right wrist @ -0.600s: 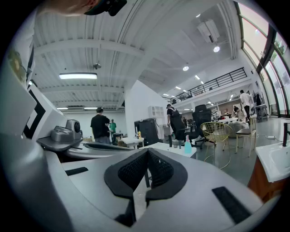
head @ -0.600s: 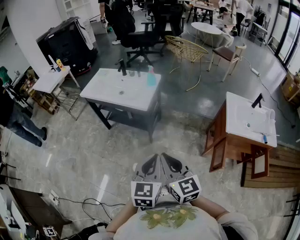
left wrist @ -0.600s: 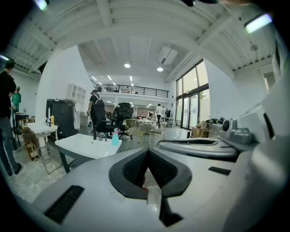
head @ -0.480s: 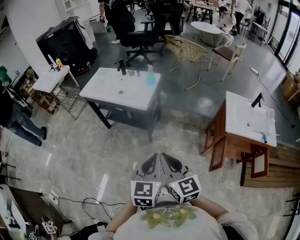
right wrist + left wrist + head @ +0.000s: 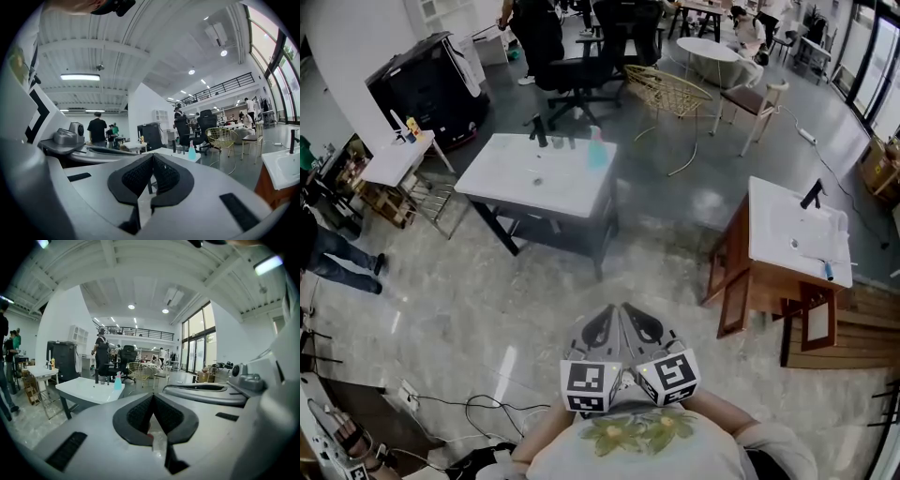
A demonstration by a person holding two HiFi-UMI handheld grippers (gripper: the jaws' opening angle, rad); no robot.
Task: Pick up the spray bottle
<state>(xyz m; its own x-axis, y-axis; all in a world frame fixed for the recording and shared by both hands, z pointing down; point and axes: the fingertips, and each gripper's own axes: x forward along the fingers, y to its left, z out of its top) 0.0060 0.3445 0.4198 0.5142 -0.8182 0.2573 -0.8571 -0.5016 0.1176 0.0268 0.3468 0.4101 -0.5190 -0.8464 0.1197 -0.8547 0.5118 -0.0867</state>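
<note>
A pale teal spray bottle (image 5: 597, 150) stands at the far right corner of a white sink table (image 5: 506, 183), well away across the floor. It shows small in the left gripper view (image 5: 118, 381) and the right gripper view (image 5: 191, 151) too. My left gripper (image 5: 605, 321) and right gripper (image 5: 632, 321) are held side by side close to my chest, both pointing toward that table. Each has its jaws shut with nothing between them, the black pads (image 5: 140, 412) (image 5: 165, 176) meeting at the tips.
A black tap (image 5: 538, 131) stands at the sink table's far edge. A second white sink on a wooden stand (image 5: 797, 239) is at the right. Behind the table are an office chair (image 5: 581, 80), a wire chair (image 5: 670, 94) and a standing person (image 5: 534, 33). Cables (image 5: 459, 408) trail on the floor at lower left.
The view has shifted a little, so the table and bottle sit slightly higher and to the left. The person at the left edge has moved further out. Both grippers have kept still.
</note>
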